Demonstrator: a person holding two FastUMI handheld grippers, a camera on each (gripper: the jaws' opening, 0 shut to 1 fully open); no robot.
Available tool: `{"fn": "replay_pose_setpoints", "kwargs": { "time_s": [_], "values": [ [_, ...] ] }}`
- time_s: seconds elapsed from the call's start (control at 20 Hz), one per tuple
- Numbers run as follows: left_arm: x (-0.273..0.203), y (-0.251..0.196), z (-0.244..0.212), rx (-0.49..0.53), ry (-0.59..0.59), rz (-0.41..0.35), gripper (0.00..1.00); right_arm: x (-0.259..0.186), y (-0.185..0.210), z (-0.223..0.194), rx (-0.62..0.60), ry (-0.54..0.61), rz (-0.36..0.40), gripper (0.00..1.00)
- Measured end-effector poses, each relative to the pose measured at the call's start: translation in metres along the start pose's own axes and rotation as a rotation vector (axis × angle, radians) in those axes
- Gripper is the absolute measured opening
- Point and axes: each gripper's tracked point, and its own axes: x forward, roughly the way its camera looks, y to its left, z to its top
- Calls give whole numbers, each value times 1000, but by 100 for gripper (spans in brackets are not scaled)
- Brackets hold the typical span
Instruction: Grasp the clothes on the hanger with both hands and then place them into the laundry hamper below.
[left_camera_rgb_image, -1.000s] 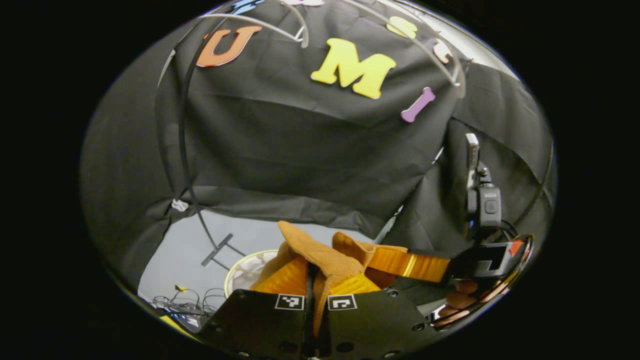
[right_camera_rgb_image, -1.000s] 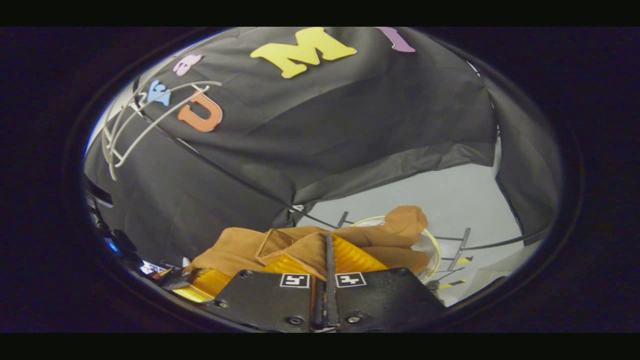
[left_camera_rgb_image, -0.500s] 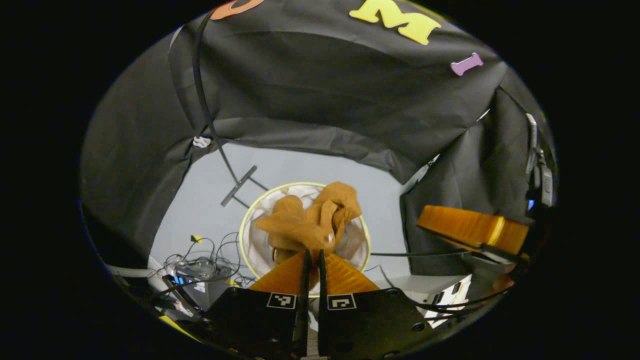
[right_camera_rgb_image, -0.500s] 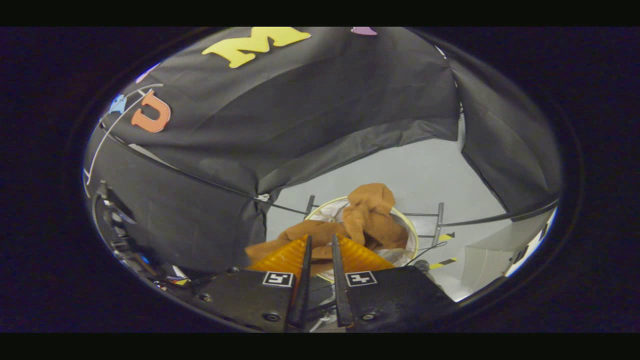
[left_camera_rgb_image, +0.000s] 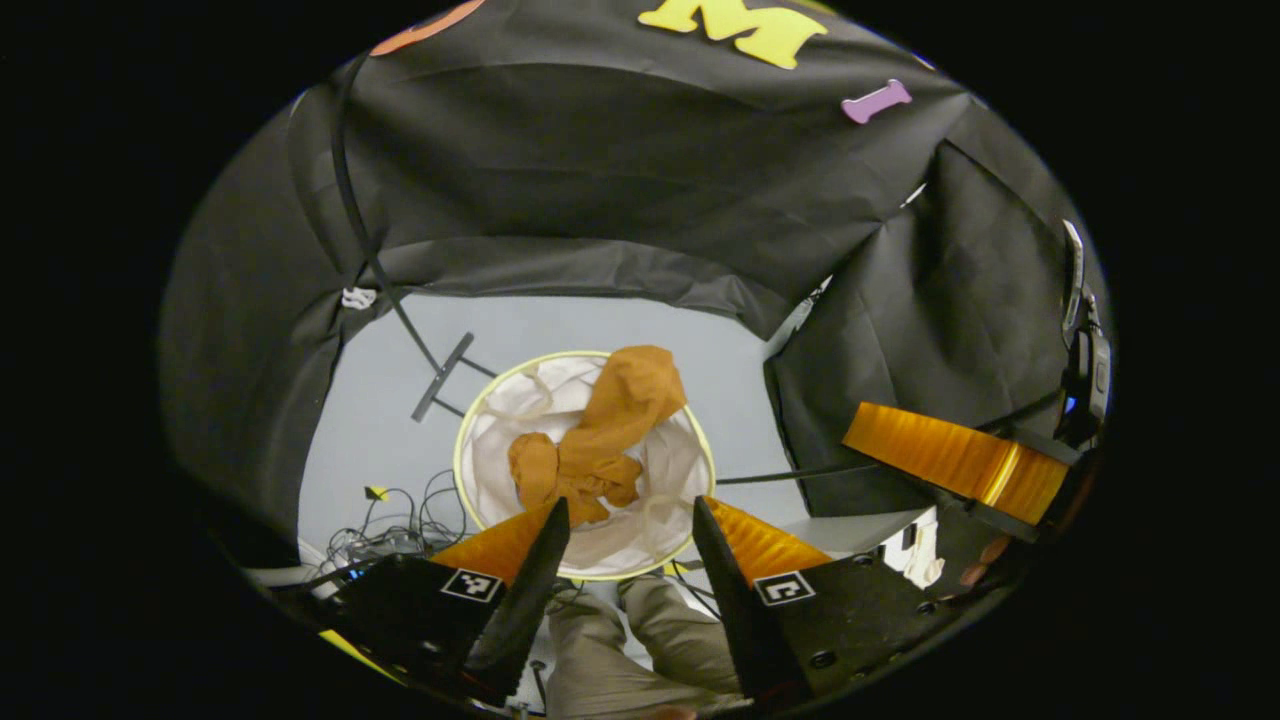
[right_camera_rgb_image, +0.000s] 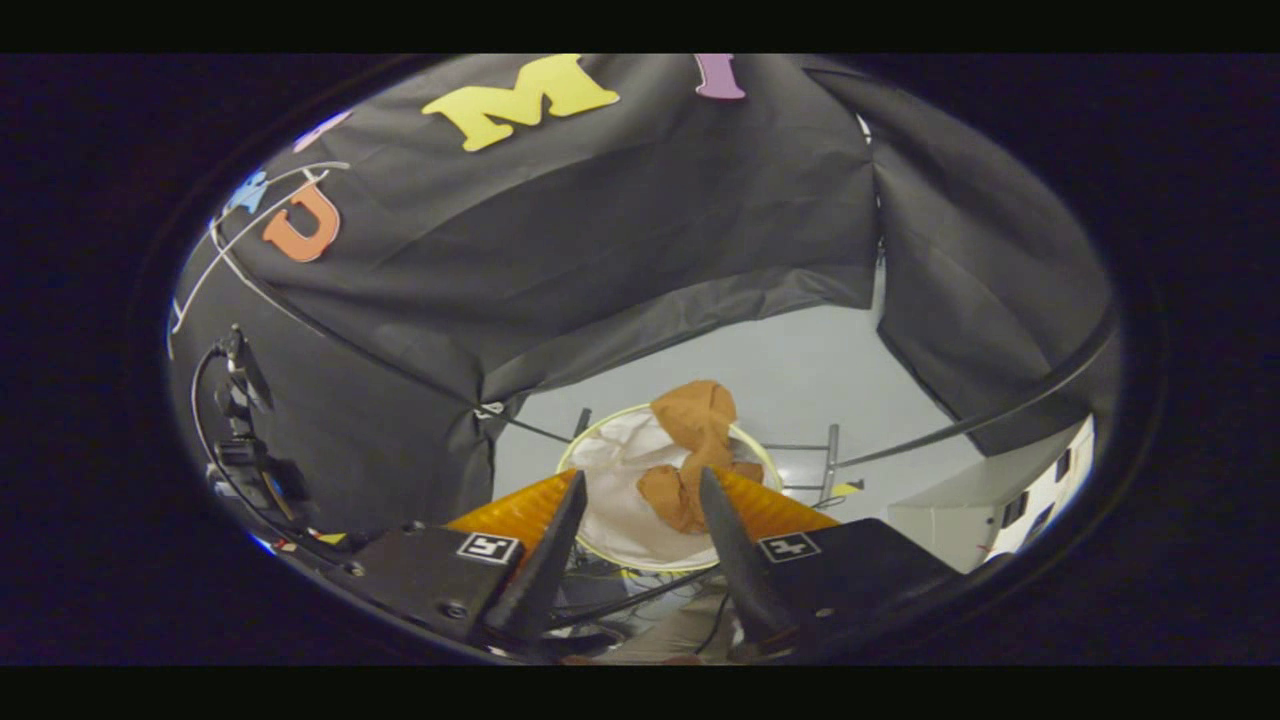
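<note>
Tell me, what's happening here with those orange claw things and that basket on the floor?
A person holds a two-finger gripper in each hand above a round laundry hamper on the floor. Both the left gripper and the right gripper are open with nothing between their fingers. The orange-brown garment lies in the hamper, with one part draped over its far rim. So the clothes appear to be dropped in, though not fully tucked inside.

Crumpled orange-brown garment lies inside round white fabric laundry hamper with yellow rim, part draped over its far rim. Hamper stands on grey floor, in front of the black cloth wall. Tangle of thin black cables sits on floor left of hamper in left gripper view.
</note>
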Motion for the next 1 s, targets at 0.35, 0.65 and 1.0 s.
{"fn": "replay_pose_setpoints", "kwargs": {
  "time_s": [0.35,0.65,1.0],
  "values": [
    [-54,-13,15,76,-163,24,96,-69,-12,16,-81,-167,-16,82],
    [-147,-43,44,89,-425,71,96,-163,-26,41,-194,-389,38,82],
    [-267,-87,43,148,-800,151,96,-328,-69,49,-315,-688,96,81]
  ]
}}
